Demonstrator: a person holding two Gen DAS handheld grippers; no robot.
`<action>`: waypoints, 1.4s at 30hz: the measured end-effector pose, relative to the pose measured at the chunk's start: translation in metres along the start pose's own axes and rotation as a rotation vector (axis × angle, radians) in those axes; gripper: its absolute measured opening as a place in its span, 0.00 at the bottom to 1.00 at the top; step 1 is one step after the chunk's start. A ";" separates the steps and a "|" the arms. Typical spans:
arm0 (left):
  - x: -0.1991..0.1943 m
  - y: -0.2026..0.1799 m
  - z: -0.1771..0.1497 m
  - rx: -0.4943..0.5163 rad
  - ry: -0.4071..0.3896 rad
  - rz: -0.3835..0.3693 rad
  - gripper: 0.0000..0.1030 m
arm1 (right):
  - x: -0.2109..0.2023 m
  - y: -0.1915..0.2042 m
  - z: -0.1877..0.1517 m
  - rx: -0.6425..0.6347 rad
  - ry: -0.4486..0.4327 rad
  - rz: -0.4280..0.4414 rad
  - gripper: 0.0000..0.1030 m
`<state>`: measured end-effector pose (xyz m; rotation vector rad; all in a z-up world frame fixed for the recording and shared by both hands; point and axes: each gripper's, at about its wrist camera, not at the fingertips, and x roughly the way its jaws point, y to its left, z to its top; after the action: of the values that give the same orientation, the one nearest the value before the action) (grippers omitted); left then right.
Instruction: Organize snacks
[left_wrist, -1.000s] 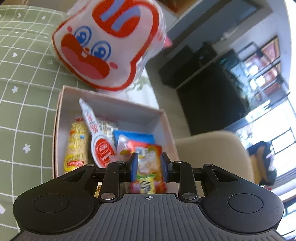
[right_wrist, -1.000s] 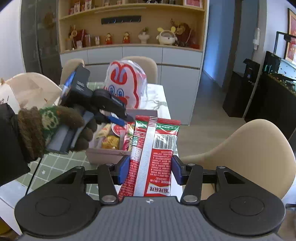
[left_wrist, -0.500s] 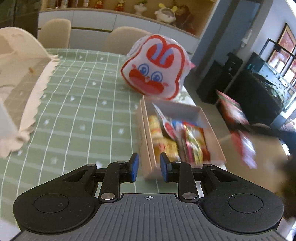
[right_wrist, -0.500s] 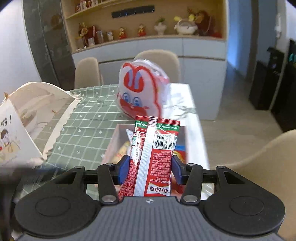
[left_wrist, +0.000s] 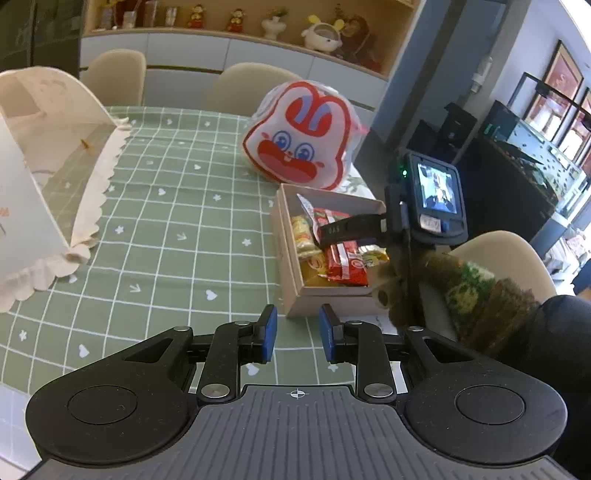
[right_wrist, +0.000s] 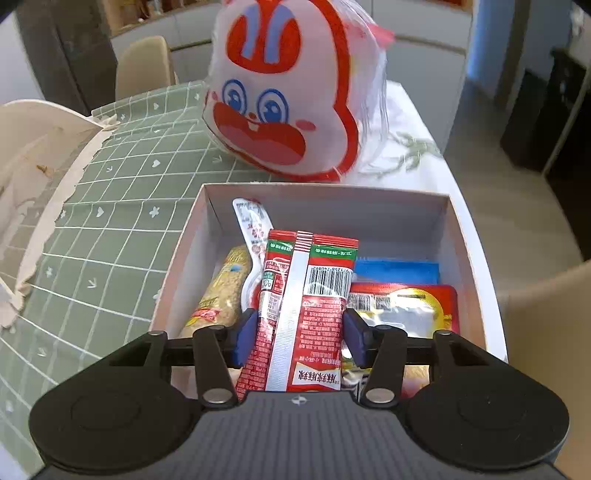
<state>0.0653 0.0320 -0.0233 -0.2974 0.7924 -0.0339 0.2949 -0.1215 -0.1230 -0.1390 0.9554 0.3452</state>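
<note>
Red snack packet (right_wrist: 301, 314): clamped in right gripper (right_wrist: 300, 334) over box (right_wrist: 476, 258); lower flat, then release; left gripper (left_wrist: 294, 334) apart, empty.

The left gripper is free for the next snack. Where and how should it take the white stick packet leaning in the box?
Grip the white stick packet by its free upper end, coming from above; that end leans against the box wall, clear of the other snacks.
</note>
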 end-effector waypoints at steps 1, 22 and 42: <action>0.001 0.002 -0.001 -0.005 0.006 -0.001 0.27 | 0.000 0.003 -0.001 -0.019 -0.010 -0.001 0.50; -0.004 -0.037 -0.019 0.103 -0.038 -0.069 0.27 | -0.188 -0.030 -0.086 0.020 -0.252 0.046 0.77; -0.052 -0.102 -0.061 0.187 -0.119 0.056 0.17 | -0.265 -0.019 -0.165 0.047 -0.223 0.090 0.81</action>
<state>-0.0061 -0.0740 0.0006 -0.0984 0.6733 -0.0371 0.0343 -0.2437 -0.0014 -0.0134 0.7499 0.4119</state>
